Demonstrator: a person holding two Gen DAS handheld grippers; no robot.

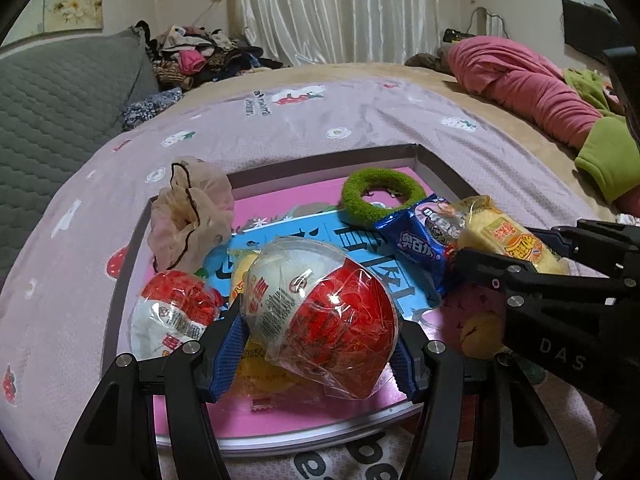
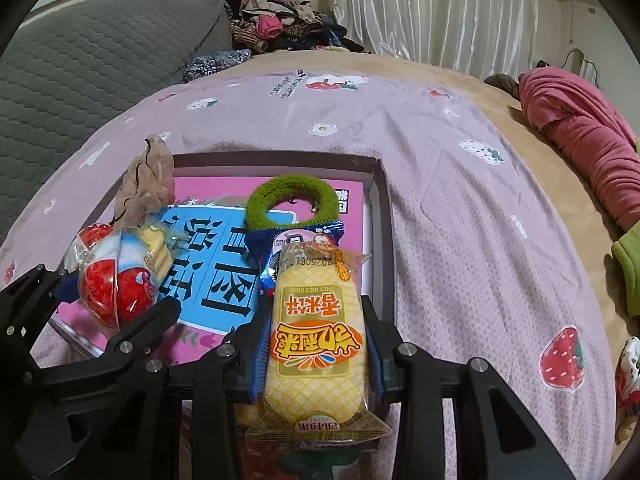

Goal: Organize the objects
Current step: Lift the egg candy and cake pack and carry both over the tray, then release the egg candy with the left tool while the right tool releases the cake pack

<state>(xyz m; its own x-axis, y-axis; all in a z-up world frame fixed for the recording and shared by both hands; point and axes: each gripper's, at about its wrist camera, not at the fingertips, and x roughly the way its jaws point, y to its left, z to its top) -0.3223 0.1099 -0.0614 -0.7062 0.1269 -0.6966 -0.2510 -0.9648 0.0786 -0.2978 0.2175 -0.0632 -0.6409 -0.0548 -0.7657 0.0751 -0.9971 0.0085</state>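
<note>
Two snacks gripped; yellow packet (image 2: 316, 344) lengthwise along fingers (image 2: 374, 354).

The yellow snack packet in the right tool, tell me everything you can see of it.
The yellow snack packet is a puffy, clear-wrapped oblong with a crosshatch pattern, an orange logo and crimped ends. It lies lengthwise between the right tool's blue pads, which press on its sides, above the near right corner of the box.
</note>
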